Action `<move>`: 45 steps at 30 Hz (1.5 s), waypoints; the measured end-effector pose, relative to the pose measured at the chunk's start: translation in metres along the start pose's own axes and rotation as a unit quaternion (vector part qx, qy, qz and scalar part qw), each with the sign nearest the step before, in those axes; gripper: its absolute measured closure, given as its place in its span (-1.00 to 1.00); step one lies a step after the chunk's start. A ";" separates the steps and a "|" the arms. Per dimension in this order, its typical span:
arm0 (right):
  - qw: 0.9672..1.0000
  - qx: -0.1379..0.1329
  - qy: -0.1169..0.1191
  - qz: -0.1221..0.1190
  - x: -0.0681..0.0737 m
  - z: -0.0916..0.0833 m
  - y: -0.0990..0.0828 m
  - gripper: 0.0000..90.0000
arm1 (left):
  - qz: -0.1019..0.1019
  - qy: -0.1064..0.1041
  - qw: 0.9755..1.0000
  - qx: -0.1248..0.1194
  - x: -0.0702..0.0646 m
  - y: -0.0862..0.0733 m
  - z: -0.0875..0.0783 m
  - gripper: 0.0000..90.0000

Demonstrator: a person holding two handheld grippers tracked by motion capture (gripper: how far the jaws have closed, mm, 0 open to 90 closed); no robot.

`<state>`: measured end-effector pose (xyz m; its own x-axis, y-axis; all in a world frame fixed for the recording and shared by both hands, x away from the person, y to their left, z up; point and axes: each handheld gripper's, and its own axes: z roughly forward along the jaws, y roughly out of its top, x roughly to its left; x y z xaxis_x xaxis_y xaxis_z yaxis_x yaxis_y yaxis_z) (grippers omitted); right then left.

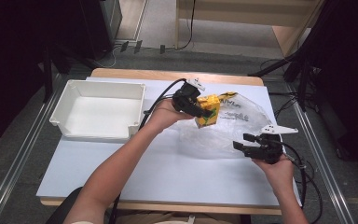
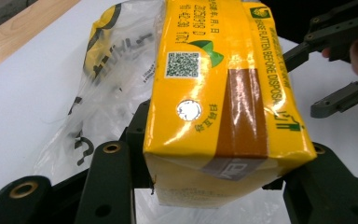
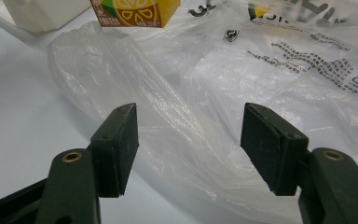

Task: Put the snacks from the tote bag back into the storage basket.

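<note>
Above the crinkled clear plastic bag (image 1: 223, 128), left gripper (image 1: 204, 110) clamps a yellow rectangular juice carton (image 1: 208, 111), glossy, brown tape strip across its face. Right gripper (image 1: 246, 142) at bag's near edge, jaws apart, matte black pads (image 3: 121, 140) empty. White moulded tray (image 1: 98, 109) sits left.

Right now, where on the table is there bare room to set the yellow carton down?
The white tray is bare inside. The table is also free along its near edge, between the tray and the person's forearms. It is crowded at centre right: the clear plastic bag sprawls there, with the right gripper at its near edge and the left gripper holding the carton.
</note>
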<state>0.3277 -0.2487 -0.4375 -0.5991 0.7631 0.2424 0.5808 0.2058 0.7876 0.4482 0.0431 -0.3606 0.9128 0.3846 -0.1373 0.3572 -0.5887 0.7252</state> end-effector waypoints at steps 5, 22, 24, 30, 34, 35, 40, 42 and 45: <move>1.000 -0.001 0.003 -0.002 0.001 -0.001 0.000 -0.15 | 0.000 0.003 1.000 -0.001 -0.002 0.000 -0.007 0.17; 1.000 -0.004 0.010 -0.002 0.003 -0.001 0.000 -0.16 | -0.017 0.017 1.000 -0.019 0.005 -0.008 -0.052 0.17; 1.000 -0.008 0.012 0.000 0.002 -0.002 0.001 -0.16 | -0.021 0.017 0.999 -0.021 0.007 -0.009 -0.058 0.17; 1.000 -0.011 0.014 -0.003 0.003 -0.002 0.003 -0.15 | -0.028 0.031 0.999 -0.023 0.013 -0.016 -0.071 0.17; 1.000 -0.012 0.015 -0.003 0.003 -0.002 0.004 -0.15 | -0.032 0.036 0.999 -0.025 0.016 -0.019 -0.078 0.17; 1.000 -0.012 0.016 -0.005 0.002 -0.001 0.005 -0.15 | -0.033 0.037 0.998 -0.027 0.016 -0.020 -0.079 0.17; 1.000 -0.011 0.019 -0.010 0.003 0.001 0.008 -0.15 | -0.036 0.035 0.998 -0.035 0.021 -0.027 -0.086 0.17; 1.000 -0.006 0.019 -0.018 0.005 0.003 0.009 -0.15 | -0.036 0.040 0.998 -0.034 0.023 -0.029 -0.089 0.17; 0.999 -0.003 0.022 -0.028 0.007 0.006 0.010 -0.15 | -0.038 0.042 0.998 -0.034 0.025 -0.033 -0.092 0.17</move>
<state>0.3328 -0.2374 -0.4310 -0.6542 0.7230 0.2220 0.5421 0.2436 0.8042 0.4407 0.1377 -0.3257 0.8626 0.4866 -0.1380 0.4076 -0.5072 0.7593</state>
